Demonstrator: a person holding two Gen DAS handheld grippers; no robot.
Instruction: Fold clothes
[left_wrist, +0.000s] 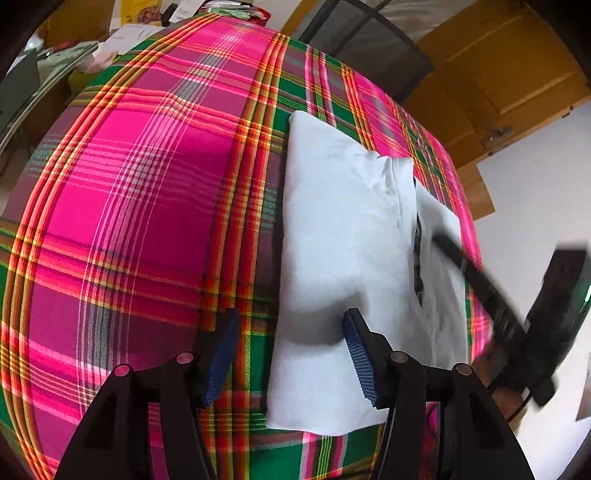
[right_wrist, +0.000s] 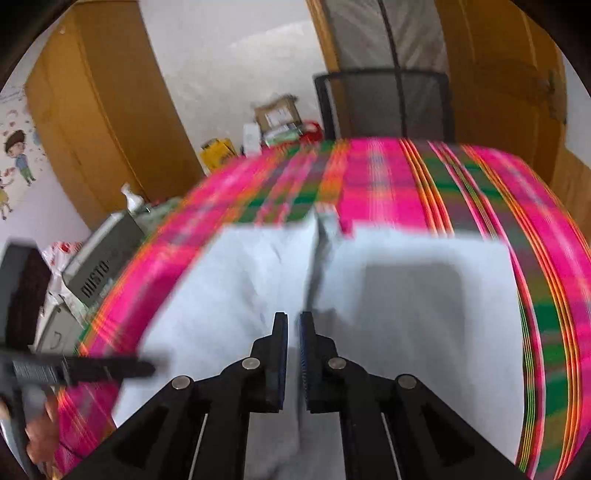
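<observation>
Cloth first: pale blue-white folded cotton garment lies flat on the pink, green and orange plaid tablecloth, its long axis running away from me. My left gripper hovers over its near edge, jaws about half open, empty, one pad above fabric, the other above plaid. My right gripper sits over the garment's middle seam, jaws parted only a sliver, nothing between them. I judge the right nearer the fold line. A black mesh chair stands beyond the table, clear of both.
</observation>
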